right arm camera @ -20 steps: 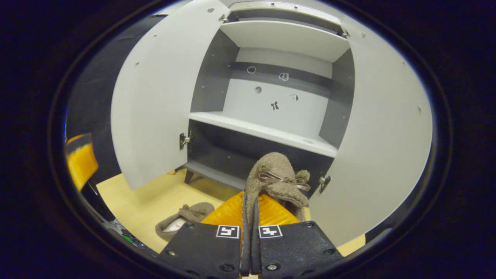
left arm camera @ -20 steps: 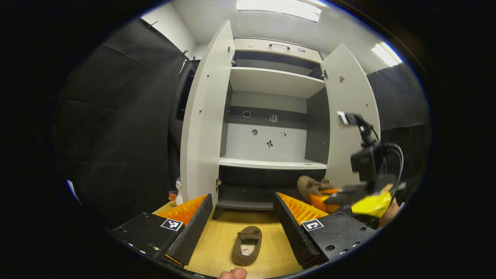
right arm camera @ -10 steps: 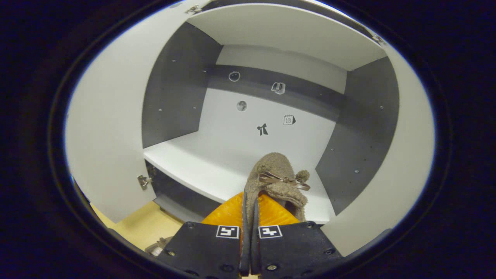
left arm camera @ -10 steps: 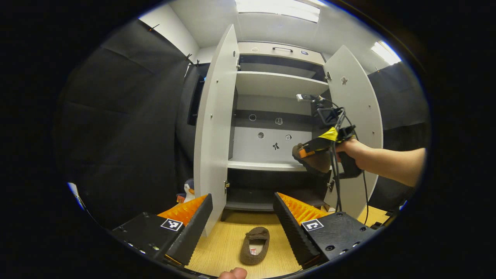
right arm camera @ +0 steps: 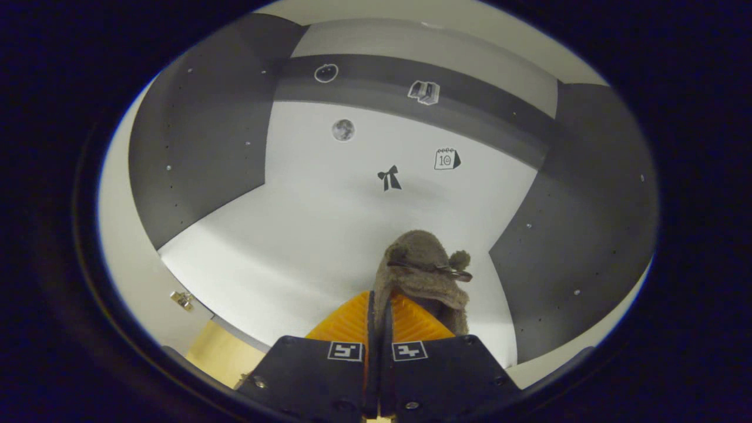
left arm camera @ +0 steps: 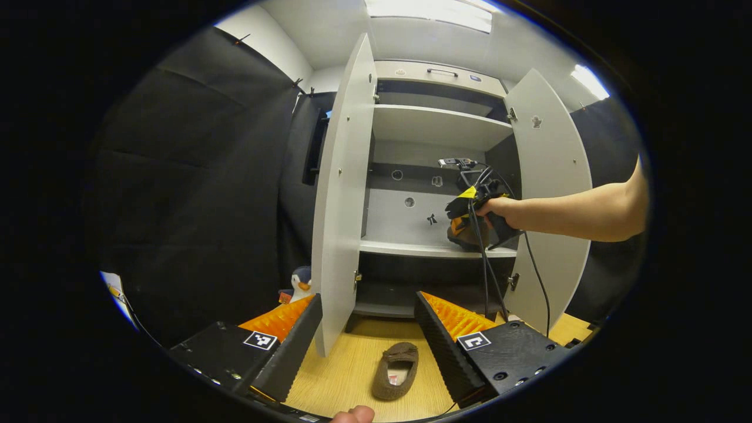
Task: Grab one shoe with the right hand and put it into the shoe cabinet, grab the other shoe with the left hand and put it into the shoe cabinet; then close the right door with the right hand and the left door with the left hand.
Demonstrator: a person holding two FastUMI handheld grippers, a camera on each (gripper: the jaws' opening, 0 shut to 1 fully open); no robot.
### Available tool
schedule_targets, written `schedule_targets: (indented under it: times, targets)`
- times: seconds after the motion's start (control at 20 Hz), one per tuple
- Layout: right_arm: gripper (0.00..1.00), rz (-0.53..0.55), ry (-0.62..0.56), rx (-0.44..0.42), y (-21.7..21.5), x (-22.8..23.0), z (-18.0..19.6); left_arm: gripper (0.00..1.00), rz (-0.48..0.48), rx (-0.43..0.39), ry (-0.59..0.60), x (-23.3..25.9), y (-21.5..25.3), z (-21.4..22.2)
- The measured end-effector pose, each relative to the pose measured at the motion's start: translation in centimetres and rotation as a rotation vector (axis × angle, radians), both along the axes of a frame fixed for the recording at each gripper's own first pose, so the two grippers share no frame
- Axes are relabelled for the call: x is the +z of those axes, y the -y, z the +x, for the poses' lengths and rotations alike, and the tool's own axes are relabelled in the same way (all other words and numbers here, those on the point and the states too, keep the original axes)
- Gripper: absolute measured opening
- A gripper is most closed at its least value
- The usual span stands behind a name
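Right gripper (right arm camera: 377,317) clamped tight on a fuzzy brown shoe (right arm camera: 424,276) with bow, over the cabinet shelf (right arm camera: 294,247) | left gripper (left arm camera: 367,329) wide open, empty | second shoe (left arm camera: 396,371) on the floor (left arm camera: 335,376)

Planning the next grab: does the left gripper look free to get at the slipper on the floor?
Probably yes: the left gripper is open, and the brown slipper lies on bare wooden floor just ahead between its fingers.
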State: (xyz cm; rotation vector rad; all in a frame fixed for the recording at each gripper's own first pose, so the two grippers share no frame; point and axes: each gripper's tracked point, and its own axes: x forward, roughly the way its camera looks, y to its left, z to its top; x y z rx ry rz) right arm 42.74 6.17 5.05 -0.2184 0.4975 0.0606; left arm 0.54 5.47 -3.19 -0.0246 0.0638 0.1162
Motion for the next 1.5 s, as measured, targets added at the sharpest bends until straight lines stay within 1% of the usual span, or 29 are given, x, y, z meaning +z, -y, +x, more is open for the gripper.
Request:
schedule_targets:
  times: [0.25, 0.35, 0.4, 0.45, 0.5, 0.6, 0.65, 0.7, 0.75, 0.8, 0.95, 1.0, 1.05, 1.15, 1.2, 1.25, 1.3, 1.5]
  targets:
    - [0.06, -0.015, -0.024, -0.03, 0.0, -0.8, 0.5, 0.95, -0.005, 0.007, 0.006, 0.0, -0.5, 0.2]
    - [0.08, -0.033, -0.022, -0.033, 0.1, -0.7, 0.5, 0.95, -0.01, 0.008, 0.009, 0.1, -0.5, 0.2]
    - [0.17, -0.037, -0.024, -0.034, 0.0, -0.7, 0.3, 0.95, -0.012, 0.008, 0.011, 0.1, -0.6, 0.2]
    - [0.21, -0.038, -0.029, -0.033, 0.0, -0.7, 0.2, 0.95, -0.013, 0.009, 0.013, 0.1, -0.7, 0.1]
    - [0.27, -0.032, -0.033, -0.03, 0.0, -0.7, -0.3, 0.95, -0.014, 0.01, 0.013, 0.2, -0.7, 0.2]
    - [0.43, -0.005, -0.033, -0.019, -0.3, -0.3, -1.3, 0.95, -0.017, 0.008, 0.017, 0.3, -0.7, 0.2]
    - [0.45, -0.003, -0.025, -0.015, -0.2, 0.1, -1.9, 0.95, -0.018, 0.006, 0.019, 0.3, -0.6, 0.2]
    - [0.5, -0.006, -0.009, -0.008, 0.0, 0.7, -2.5, 0.95, -0.019, 0.003, 0.019, 0.3, -0.6, 0.2]
    - [0.58, -0.011, 0.011, 0.001, 0.2, 1.5, -3.2, 0.95, -0.02, 0.0, 0.019, 0.3, -0.6, 0.2]
    - [0.53, -0.011, 0.032, 0.012, 0.3, 2.2, -4.1, 0.95, -0.021, -0.004, 0.02, 0.2, -0.4, 0.3]
    - [0.54, 0.027, 0.117, 0.04, 0.5, 4.9, -7.6, 0.95, -0.023, -0.017, 0.025, 0.4, -0.1, 0.3]
    - [0.62, 0.04, 0.146, 0.052, 0.5, 5.7, -9.1, 0.95, -0.023, -0.021, 0.026, 0.4, 0.1, 0.3]
    - [0.55, 0.045, 0.175, 0.065, 0.6, 6.4, -10.4, 0.95, -0.023, -0.027, 0.026, 0.4, 0.2, 0.3]
    - [0.55, 0.04, 0.228, 0.085, 1.0, 7.3, -13.3, 0.95, -0.021, -0.038, 0.026, 0.5, 0.7, 0.3]
    - [0.55, 0.046, 0.252, 0.089, 1.2, 7.4, -14.8, 0.95, -0.019, -0.044, 0.028, 0.5, 0.9, 0.3]
    - [0.63, 0.056, 0.275, 0.09, 1.3, 7.3, -16.4, 0.95, -0.015, -0.05, 0.029, 0.6, 1.1, 0.3]
    - [0.58, 0.068, 0.299, 0.088, 1.4, 6.8, -18.1, 0.95, -0.008, -0.055, 0.029, 0.6, 1.3, 0.2]
    - [0.6, 0.11, 0.391, 0.067, 1.9, 3.6, -23.9, 0.95, 0.003, -0.085, 0.012, -0.1, 2.5, -0.4]
